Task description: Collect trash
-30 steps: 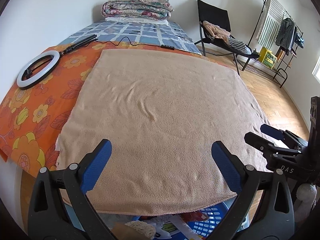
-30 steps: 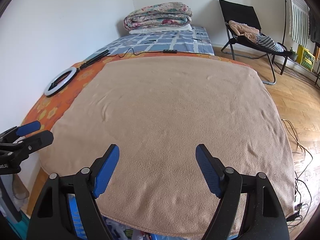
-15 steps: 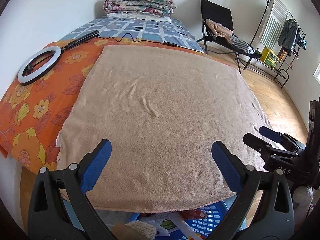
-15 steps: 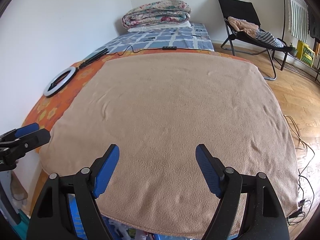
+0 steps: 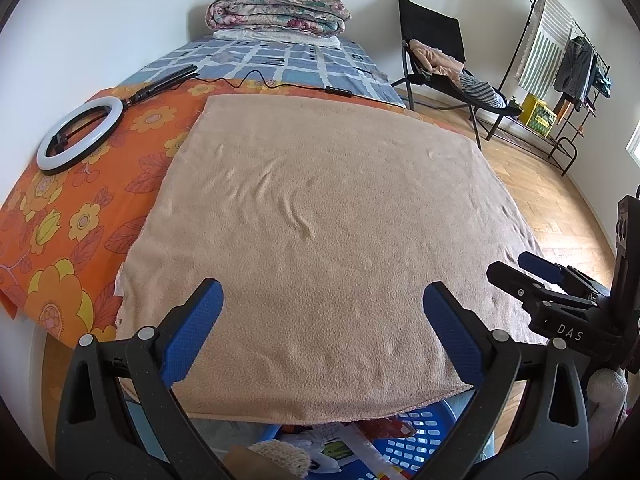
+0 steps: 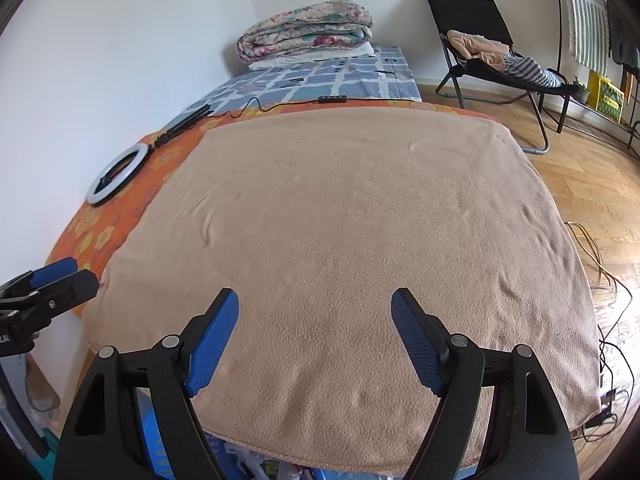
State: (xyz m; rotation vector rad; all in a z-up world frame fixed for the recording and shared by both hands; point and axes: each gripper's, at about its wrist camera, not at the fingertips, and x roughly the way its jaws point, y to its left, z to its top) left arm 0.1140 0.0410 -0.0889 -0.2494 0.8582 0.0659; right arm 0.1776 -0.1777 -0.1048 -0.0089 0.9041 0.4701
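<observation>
My left gripper (image 5: 322, 320) is open and empty, held above the near edge of a tan blanket (image 5: 320, 220) spread on the bed. My right gripper (image 6: 315, 332) is also open and empty over the same edge; it shows at the right of the left wrist view (image 5: 536, 276). Below the bed edge stands a blue plastic basket (image 5: 416, 444) holding trash: paper wrappers and packaging (image 5: 336, 444). The basket rim also peeks out low in the right wrist view (image 6: 160, 436). No trash lies on the blanket.
An orange flowered sheet (image 5: 72, 200) carries a white ring light (image 5: 80, 136) with its cable. A folded quilt (image 5: 276, 12) sits at the bed's far end. A black folding chair (image 5: 444, 60) with clothes, a clothes rack (image 5: 560, 52) and floor cables (image 6: 608, 320) are to the right.
Both grippers stay open and have shifted slightly, so the bed appears a little lower and nearer in view. Nothing was taken or let go.
</observation>
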